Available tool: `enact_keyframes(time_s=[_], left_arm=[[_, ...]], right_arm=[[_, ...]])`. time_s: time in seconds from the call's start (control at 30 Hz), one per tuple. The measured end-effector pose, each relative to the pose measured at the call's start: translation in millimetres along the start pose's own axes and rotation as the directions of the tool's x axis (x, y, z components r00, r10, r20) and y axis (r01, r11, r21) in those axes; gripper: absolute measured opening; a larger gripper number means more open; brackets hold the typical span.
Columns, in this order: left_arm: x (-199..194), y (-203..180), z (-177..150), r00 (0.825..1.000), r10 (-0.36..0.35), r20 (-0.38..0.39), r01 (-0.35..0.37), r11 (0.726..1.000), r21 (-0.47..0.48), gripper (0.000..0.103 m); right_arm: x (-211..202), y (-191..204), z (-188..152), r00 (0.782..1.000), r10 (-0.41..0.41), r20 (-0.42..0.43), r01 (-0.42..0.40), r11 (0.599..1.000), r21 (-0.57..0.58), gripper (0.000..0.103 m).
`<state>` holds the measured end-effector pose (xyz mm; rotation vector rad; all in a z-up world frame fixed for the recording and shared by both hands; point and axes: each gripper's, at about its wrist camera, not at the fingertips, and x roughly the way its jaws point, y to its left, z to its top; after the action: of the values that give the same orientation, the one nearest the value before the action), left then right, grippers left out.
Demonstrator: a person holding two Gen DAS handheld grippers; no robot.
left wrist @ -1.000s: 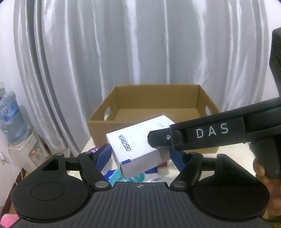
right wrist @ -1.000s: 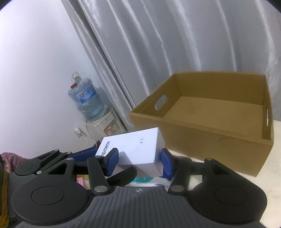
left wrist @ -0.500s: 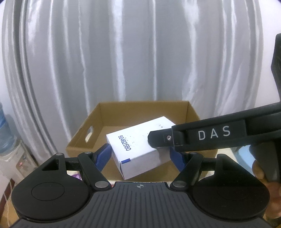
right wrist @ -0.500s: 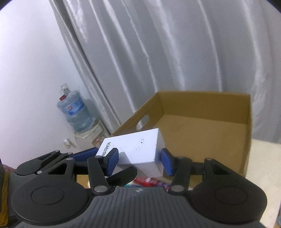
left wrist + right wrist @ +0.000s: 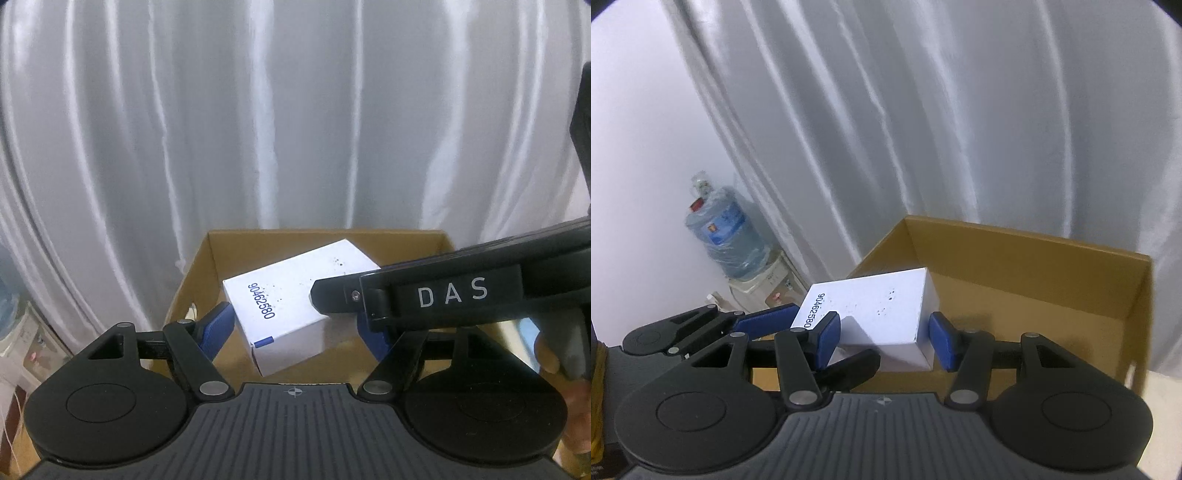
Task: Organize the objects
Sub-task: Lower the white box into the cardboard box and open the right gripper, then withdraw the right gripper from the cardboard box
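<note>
With both claws clamped on the white box, left claw and right claw on different sides, it hangs over the open cardboard box; lower it level, then release both together.

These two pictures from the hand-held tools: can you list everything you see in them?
White box: one, white with dark blue printed digits, held up over the open cardboard box, between both tools.
Cardboard box: one, brown, open-topped, beneath and behind the white box; its floor looks bare where visible.
Curtain: one, silvery grey, hanging behind everything.
Water bottle: one, clear blue, on a pale dispenser by the wall, left in the right wrist view.
Table: a cream strip at the right edge.
Left tool: black with blue pads, either side of the white box.
Right tool: black with blue pads, gripping the white box; marked DAS in the left wrist view.
Hand: fingers partly visible, far right.
</note>
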<state>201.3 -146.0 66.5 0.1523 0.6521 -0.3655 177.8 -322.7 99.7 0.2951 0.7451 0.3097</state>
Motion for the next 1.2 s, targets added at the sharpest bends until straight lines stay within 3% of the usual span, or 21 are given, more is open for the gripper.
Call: enact_keyframes(time_s=[0.17, 0.3, 0.47, 0.57, 0.67, 0.77, 0.97, 1.2], left_arm=[[64, 19, 28, 0.992, 0.017, -0.127, -0.016, 1.000, 0.008, 0.075], [116, 20, 39, 0.976, 0.058, -0.210, -0.041, 0.996, 0.085, 0.075], [161, 13, 34, 0.951, 0.097, -0.295, -0.048, 0.985, 0.167, 0.071], [174, 6, 32, 0.949, 0.081, -0.305, -0.024, 0.982, 0.186, 0.070], [181, -2, 26, 0.942, 0.091, -0.323, -0.021, 0.977, 0.213, 0.071], [172, -5, 20, 0.942, 0.082, -0.325, -0.014, 0.979, 0.205, 0.073], [117, 0, 23, 0.963, 0.089, -0.254, -0.042, 0.982, 0.183, 0.088], [11, 17, 27, 0.989, 0.066, -0.132, -0.052, 0.993, 0.109, 0.100]], right_arm=[[76, -31, 39, 0.996, 0.026, -0.089, -0.018, 0.996, 0.088, 0.057], [130, -62, 52, 0.986, 0.053, -0.157, -0.023, 0.981, 0.192, 0.057], [181, -91, 45, 0.972, 0.070, -0.224, -0.004, 0.960, 0.281, 0.056], [200, -105, 38, 0.965, 0.116, -0.236, -0.030, 0.941, 0.338, 0.055], [216, -106, 33, 0.959, 0.109, -0.260, -0.015, 0.941, 0.338, 0.054], [220, -109, 29, 0.956, 0.106, -0.275, 0.001, 0.932, 0.363, 0.054], [192, -119, 36, 0.969, 0.094, -0.230, 0.007, 0.915, 0.403, 0.057], [110, -93, 30, 0.984, 0.075, -0.159, -0.012, 0.929, 0.369, 0.069]])
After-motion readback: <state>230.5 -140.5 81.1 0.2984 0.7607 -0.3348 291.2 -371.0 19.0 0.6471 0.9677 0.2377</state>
